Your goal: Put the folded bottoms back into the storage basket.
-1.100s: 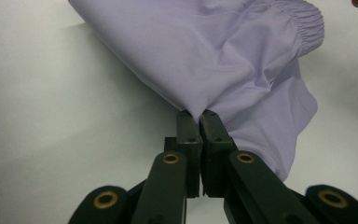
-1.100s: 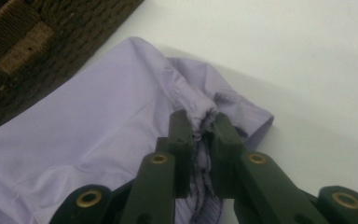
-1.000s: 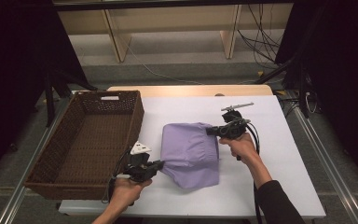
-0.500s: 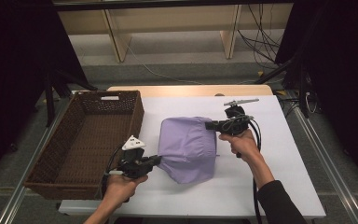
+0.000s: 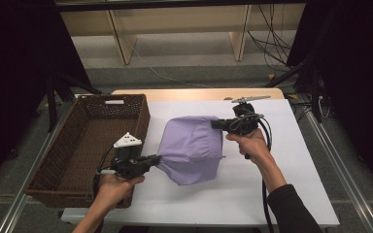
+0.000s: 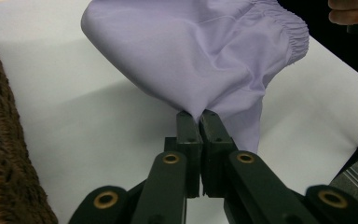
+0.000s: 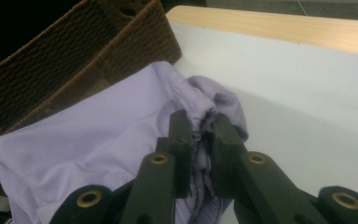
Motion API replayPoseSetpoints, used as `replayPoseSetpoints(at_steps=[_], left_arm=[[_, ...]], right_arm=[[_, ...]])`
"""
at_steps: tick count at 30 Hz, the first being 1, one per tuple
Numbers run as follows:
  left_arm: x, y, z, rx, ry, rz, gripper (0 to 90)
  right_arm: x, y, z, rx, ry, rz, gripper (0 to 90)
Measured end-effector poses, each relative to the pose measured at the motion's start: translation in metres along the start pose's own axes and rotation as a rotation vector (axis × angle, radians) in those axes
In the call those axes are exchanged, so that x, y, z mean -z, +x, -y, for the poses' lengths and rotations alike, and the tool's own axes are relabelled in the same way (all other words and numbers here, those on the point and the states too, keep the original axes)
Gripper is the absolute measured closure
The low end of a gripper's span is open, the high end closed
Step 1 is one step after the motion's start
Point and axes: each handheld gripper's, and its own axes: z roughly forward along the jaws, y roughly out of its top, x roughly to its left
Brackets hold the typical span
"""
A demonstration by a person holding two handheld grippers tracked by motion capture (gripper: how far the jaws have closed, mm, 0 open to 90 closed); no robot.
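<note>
Two grippers are seen holding one lilac cloth [image 5: 193, 148] between them above the white tabletop [image 5: 281, 184]. The left gripper [image 5: 154, 159] is held in the person's left hand [image 5: 111, 187] near the front edge of the tabletop, just beside the brown wicker basket [image 5: 73, 155]. Its fingers [image 6: 189, 128] are closed tight on a pinched corner of the cloth, as is shown plainly in the left gripper view, where the fabric fans upward and away from the pinch. A gathered, elastic hem [image 6: 294, 29] can be made out at the far upper edge of the cloth in that view.

The right gripper [image 5: 217, 124] is held in the right hand [image 5: 248, 143] farther back on the tabletop, at the cloth's upper right corner. In the right gripper view its fingers [image 7: 181, 128] are seen closed on a bunched, ruffled edge of the cloth, with folds of fabric squeezed between them.

The cloth is stretched on a slant between the two grips, with its lower part hanging toward the tabletop; whether that part touches the surface cannot be told. A shadow is cast beneath it on the white surface.

The basket is set at the left edge of the tabletop, with its long side running front to back. A strip of bare wood [image 5: 199, 93] is visible along the far edge of the tabletop, behind the white surface. Black cables [image 5: 264, 194] are trailed from the right gripper down along the forearm.
</note>
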Motion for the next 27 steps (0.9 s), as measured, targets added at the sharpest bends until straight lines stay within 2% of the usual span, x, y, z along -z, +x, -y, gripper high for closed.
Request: replayPoseSetpoints(at_steps=[2, 8, 27], left_arm=[[0.003, 0.003, -0.001, 0.003, -0.003, 0.001, 87.9], [0.013, 0.012, -0.006, 0.011, -0.015, 0.002, 87.9], [0.053, 0.037, -0.018, 0.031, -0.086, -0.001, 87.9]], right_arm=[[0.001, 0.006, -0.009, 0.014, -0.004, -0.001, 81.8], [-0.001, 0.013, -0.019, 0.025, -0.007, -0.006, 81.8], [-0.017, 0.035, -0.05, 0.019, -0.043, -0.061, 81.7]])
